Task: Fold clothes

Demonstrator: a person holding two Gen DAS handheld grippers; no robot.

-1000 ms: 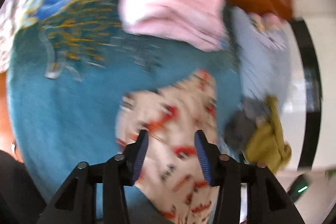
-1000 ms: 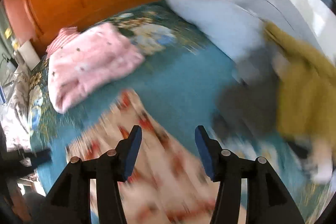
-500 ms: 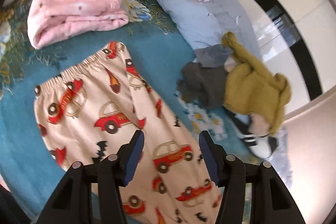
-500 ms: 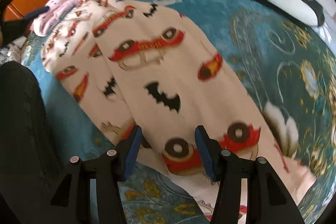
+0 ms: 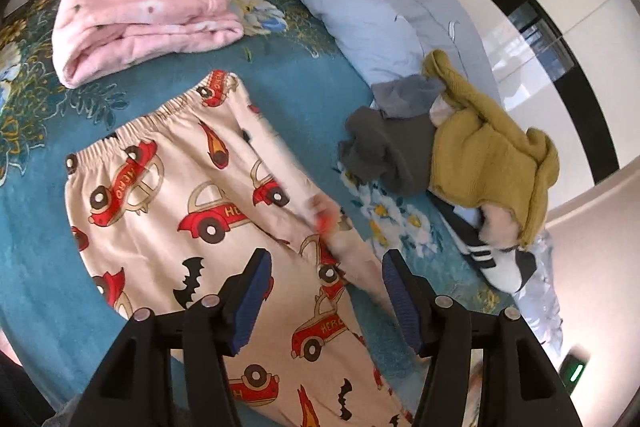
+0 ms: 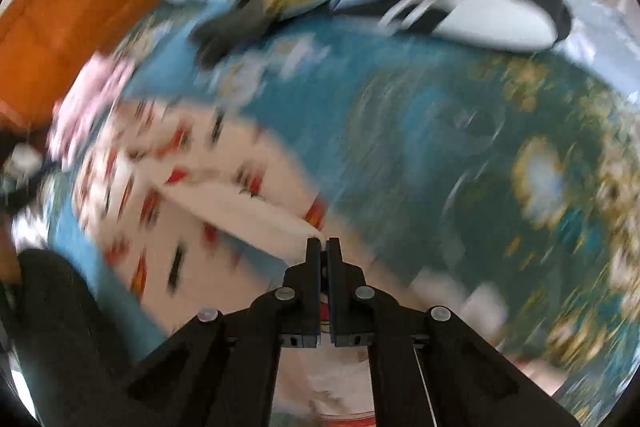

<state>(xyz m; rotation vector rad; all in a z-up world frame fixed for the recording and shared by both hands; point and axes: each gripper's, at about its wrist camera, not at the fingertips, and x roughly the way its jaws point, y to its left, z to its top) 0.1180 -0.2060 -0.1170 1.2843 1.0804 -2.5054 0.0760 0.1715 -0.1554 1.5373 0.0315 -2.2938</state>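
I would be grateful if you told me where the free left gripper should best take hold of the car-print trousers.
Probably the elastic waistband of the car-print trousers, at its outer corner, coming down from above. The gathered hem lies flat and clear there, giving the open left gripper a firm edge, while the right gripper is shut on a leg.

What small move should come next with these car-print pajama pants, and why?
Probably carry the pinched leg across onto the other leg. The right hand-held gripper has just closed on the car-print pajama pants, lifting a fold, while the left hand-held gripper hovers open over them, holding nothing.
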